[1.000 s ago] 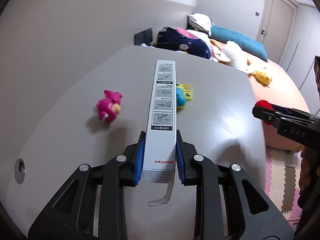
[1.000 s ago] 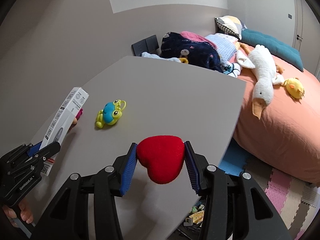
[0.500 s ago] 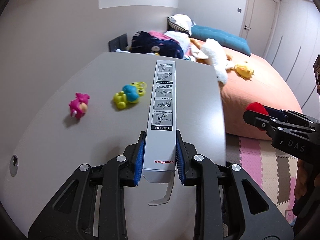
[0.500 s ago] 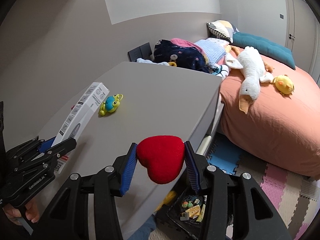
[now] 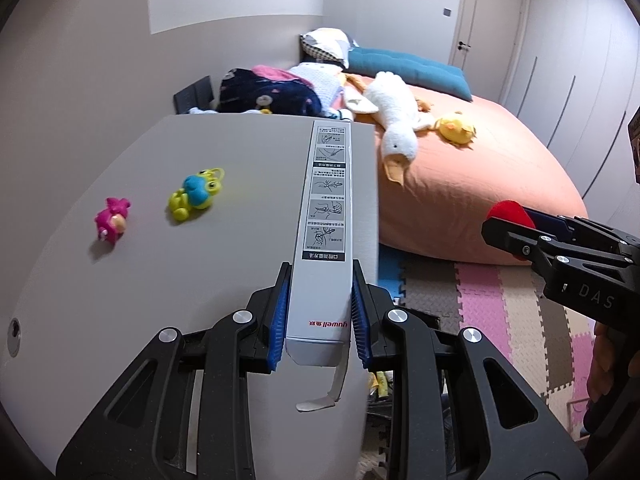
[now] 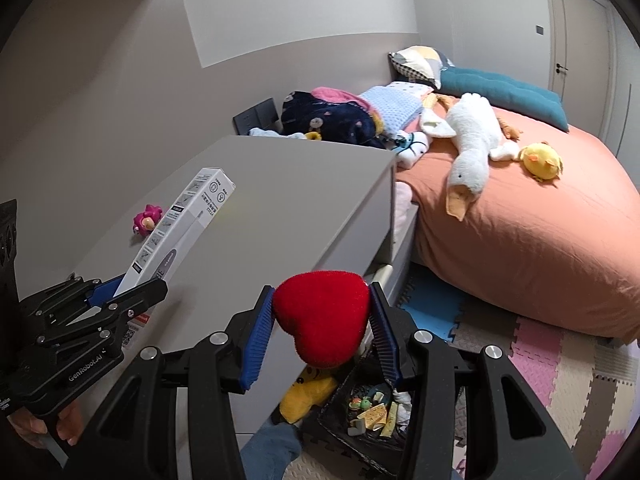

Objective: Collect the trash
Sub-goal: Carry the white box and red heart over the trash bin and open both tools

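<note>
My left gripper [image 5: 320, 320] is shut on a long white carton [image 5: 326, 216] with printed instruction pictures, held above the grey table's [image 5: 200, 280] right edge; its bottom flap hangs open. The carton [image 6: 180, 224] and left gripper [image 6: 100, 304] also show in the right wrist view. My right gripper [image 6: 320, 328] is shut on a red heart-shaped sponge [image 6: 322, 316], held over the floor beside the table, above a black bin [image 6: 368, 412] holding scraps. The right gripper [image 5: 516, 228] shows at the right of the left wrist view.
A pink toy [image 5: 112, 222] and a yellow-blue frog toy [image 5: 196, 194] lie on the table. A yellow plush [image 6: 306, 392] sits by the bin. A bed [image 5: 480, 184] with a white goose plush [image 5: 394, 120] stands right. Foam mats [image 5: 500, 320] cover the floor.
Both grippers have moved right and back from the table with their loads. The table edge, floor mats and the bin have come into view under the right gripper.
</note>
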Available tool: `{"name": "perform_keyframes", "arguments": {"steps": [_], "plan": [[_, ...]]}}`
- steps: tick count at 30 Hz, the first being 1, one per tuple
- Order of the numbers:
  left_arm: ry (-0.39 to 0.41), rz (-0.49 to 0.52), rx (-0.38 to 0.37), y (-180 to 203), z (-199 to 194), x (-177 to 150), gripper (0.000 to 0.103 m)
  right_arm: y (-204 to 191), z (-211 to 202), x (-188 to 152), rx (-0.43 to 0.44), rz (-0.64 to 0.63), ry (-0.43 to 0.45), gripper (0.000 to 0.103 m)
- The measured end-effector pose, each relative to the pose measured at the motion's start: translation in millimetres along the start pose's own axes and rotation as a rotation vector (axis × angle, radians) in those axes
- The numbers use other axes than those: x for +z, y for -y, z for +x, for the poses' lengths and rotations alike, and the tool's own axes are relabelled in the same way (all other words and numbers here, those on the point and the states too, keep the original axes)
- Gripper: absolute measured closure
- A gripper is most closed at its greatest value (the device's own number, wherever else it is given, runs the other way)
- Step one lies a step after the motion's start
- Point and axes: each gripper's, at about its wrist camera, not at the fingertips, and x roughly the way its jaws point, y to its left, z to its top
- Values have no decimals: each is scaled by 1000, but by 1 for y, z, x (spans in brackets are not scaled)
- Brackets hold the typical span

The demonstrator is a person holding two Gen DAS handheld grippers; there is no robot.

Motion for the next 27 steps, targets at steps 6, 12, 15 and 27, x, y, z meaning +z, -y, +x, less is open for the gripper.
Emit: {"name": "perform_keyframes", "arguments": {"steps": [6, 12, 15, 27], "plan": [[-2, 34, -31, 22, 3, 2, 76, 19, -13, -8, -27, 32, 10, 55], [-10, 70, -63, 44, 8, 4, 76, 36, -21, -13, -54, 60, 18, 55], [-15, 85, -78, 55, 11, 4, 76, 46, -26, -15, -68, 78, 21, 55], [-42, 160, -144, 100, 25, 7, 76, 88, -41, -24, -130, 154, 32, 55]]}}
